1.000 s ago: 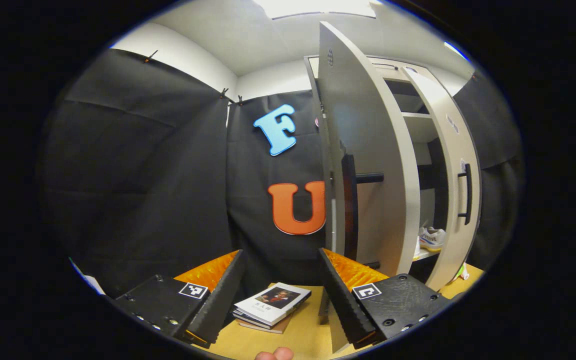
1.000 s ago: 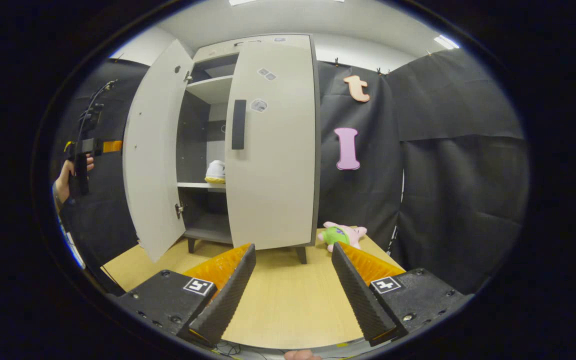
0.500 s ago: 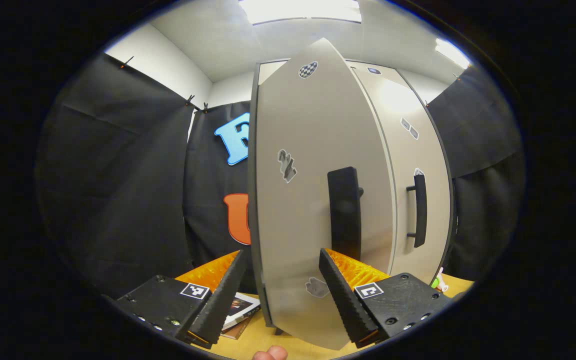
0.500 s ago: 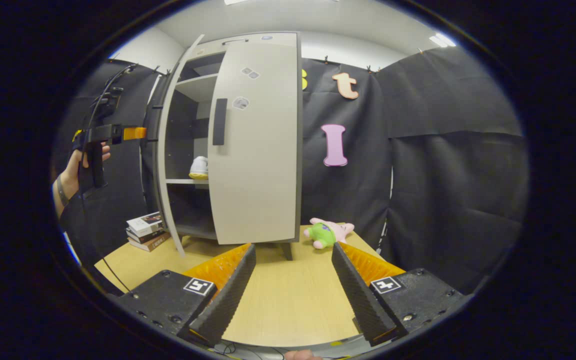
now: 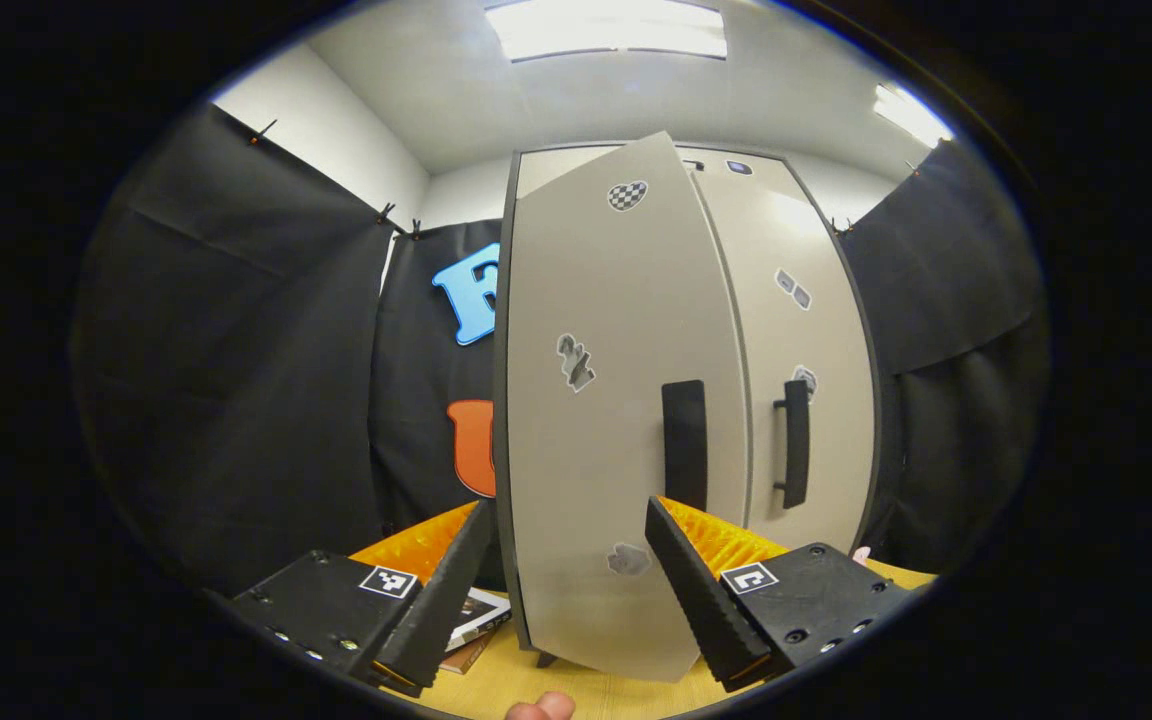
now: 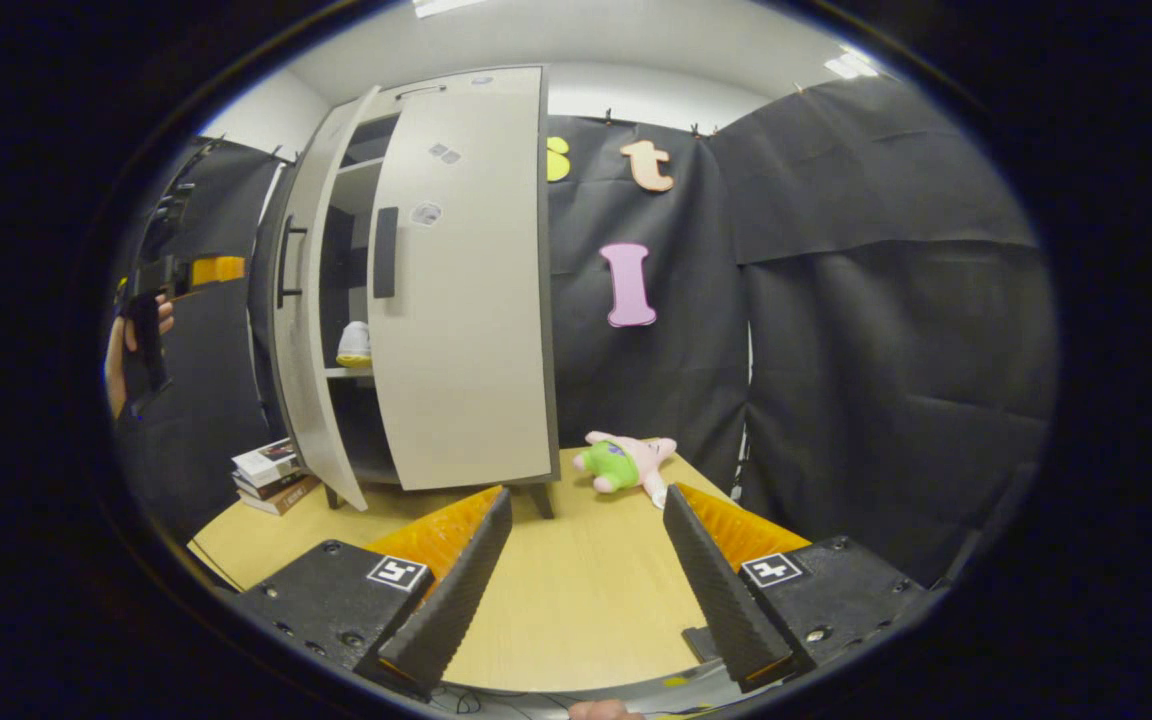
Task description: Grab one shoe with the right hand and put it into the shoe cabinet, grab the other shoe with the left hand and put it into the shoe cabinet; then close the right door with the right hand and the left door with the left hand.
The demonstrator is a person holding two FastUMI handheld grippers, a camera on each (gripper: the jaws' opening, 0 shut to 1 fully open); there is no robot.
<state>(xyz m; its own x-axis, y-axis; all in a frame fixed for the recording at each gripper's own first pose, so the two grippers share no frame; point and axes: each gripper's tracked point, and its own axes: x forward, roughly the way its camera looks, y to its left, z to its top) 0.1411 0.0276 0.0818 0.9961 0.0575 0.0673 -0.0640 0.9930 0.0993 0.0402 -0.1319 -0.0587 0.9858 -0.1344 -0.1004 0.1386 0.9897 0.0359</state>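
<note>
**Left door nearly shut, one shoe visible on the cabinet shelf**

In the left gripper view the left hand-held gripper (image 5: 566,580) points at the shoe cabinet (image 5: 806,200), its two fingers spread apart with nothing between them. The left door (image 5: 596,420) stands directly ahead of the fingers, its free edge still proud of the cabinet front, so it is not fully closed. Its dark handle (image 5: 684,445) sits just above the right finger. Whether a fingertip touches the door panel is hard to judge from this angle. The right door (image 5: 806,340) lies flush with the cabinet, its own bar handle (image 5: 794,442) beside the seam. A stack of books (image 5: 476,625) lies on the table (image 5: 576,690) near the cabinet's left foot.

In the right gripper view the right hand-held gripper (image 6: 586,575) hangs over the table (image 6: 576,600), well back from the cabinet, fingers wide apart and empty. From here the shoe cabinet (image 6: 406,280) stands at the table's far left corner. The right door (image 6: 466,290) is closed, and a narrow gap remains between it and the left door (image 6: 301,330), which is ajar. Through that gap a white shoe (image 6: 354,344) with a yellow sole rests on the middle shelf (image 6: 348,371). The left hand-held gripper (image 6: 171,275), held in a hand (image 6: 121,345), is beside the left door's outer face. A stack of books (image 6: 271,472) lies at the table's left edge, and a pink and green plush toy (image 6: 626,462) lies near the far edge, right of the cabinet.
</note>
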